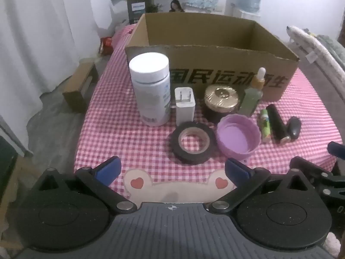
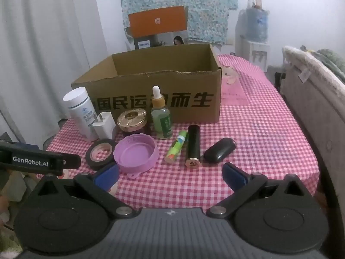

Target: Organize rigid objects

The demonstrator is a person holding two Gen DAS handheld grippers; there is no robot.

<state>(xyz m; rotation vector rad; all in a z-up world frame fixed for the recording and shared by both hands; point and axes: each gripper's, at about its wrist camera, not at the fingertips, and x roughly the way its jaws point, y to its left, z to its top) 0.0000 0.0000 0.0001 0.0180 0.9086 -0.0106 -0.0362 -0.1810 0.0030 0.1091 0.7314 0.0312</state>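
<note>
Cardboard box (image 2: 155, 95) empty; both grippers wide, w/o load.

Setting: a domestic room. Indicators: a pink gingham cloth (image 2: 258, 129) covering the tabletop, white curtains (image 2: 54, 43), a floral fabric (image 2: 179, 4) hung on the wall, a water dispenser (image 2: 254, 34), and a padded sofa back (image 2: 312, 82).

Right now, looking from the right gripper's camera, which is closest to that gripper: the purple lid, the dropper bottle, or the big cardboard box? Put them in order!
1. Purple lid: nearest, just ahead of the right gripper's left finger.
2. Dropper bottle: farther back, standing mid-table.
3. Cardboard box: farthest, behind the bottle.
</note>
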